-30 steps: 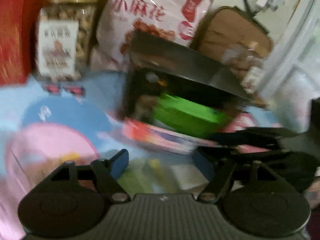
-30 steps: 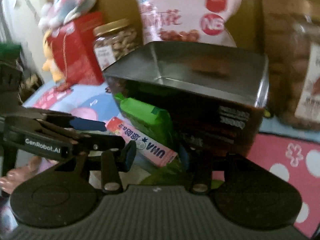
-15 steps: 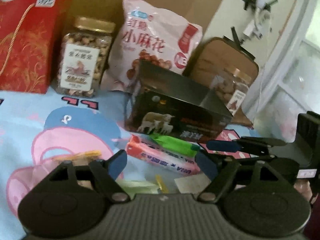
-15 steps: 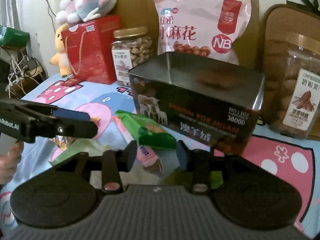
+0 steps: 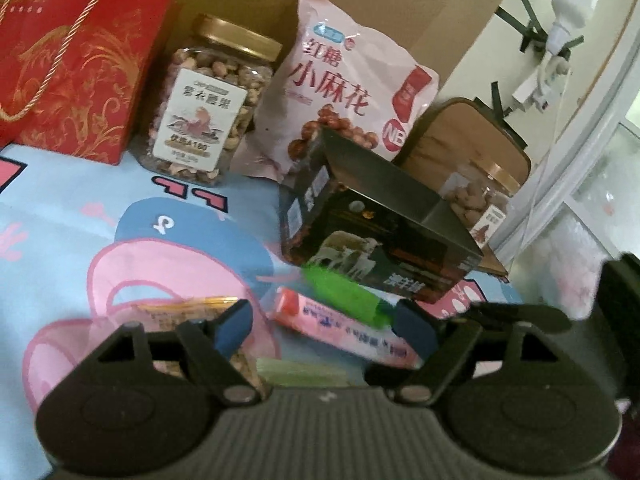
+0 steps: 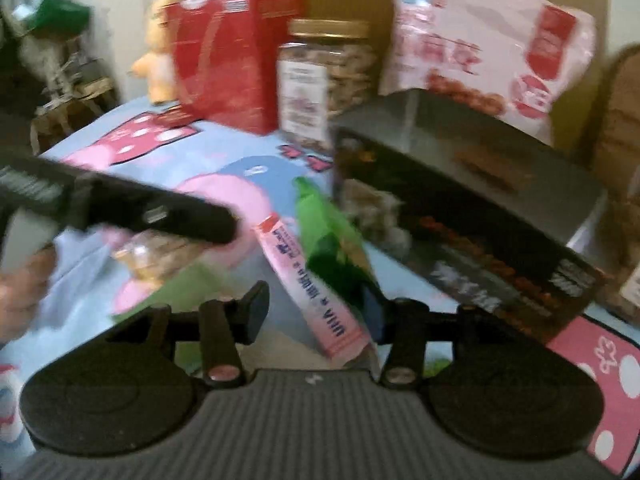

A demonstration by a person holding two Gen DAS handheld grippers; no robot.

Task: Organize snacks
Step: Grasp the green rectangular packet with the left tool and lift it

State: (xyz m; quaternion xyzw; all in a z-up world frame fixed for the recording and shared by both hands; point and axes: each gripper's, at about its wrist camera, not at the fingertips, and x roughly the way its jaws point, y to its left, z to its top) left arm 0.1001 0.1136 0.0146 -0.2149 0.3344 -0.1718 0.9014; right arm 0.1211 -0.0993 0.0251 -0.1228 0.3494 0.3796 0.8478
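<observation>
Snacks: small packets lie loose on a cartoon-print cloth [image 5: 60,216], low in the middle of both views.
Pink packet [image 6: 316,292]: long, printed "UHA", resting between the right gripper's [image 6: 316,310] spread jaws, with no clear contact.
Green packet [image 5: 344,294]: lies across the pink packet, just in front of the dark box.
Dark box [image 5: 384,236]: centre of the left view, sheep pictured on its front; small print too blurred to read.
Pink bag [image 5: 344,92]: upper centre, large red Chinese characters and a round "NB" badge.
Nut jar [image 5: 208,100]: gold lid, white label, left of the bag.
Red gift bag [image 5: 76,56]: upper left, rope handle.
Left gripper [image 5: 324,324]: jaws apart, holding nothing.
Open room: bare cloth shows at the left of the left view.
</observation>
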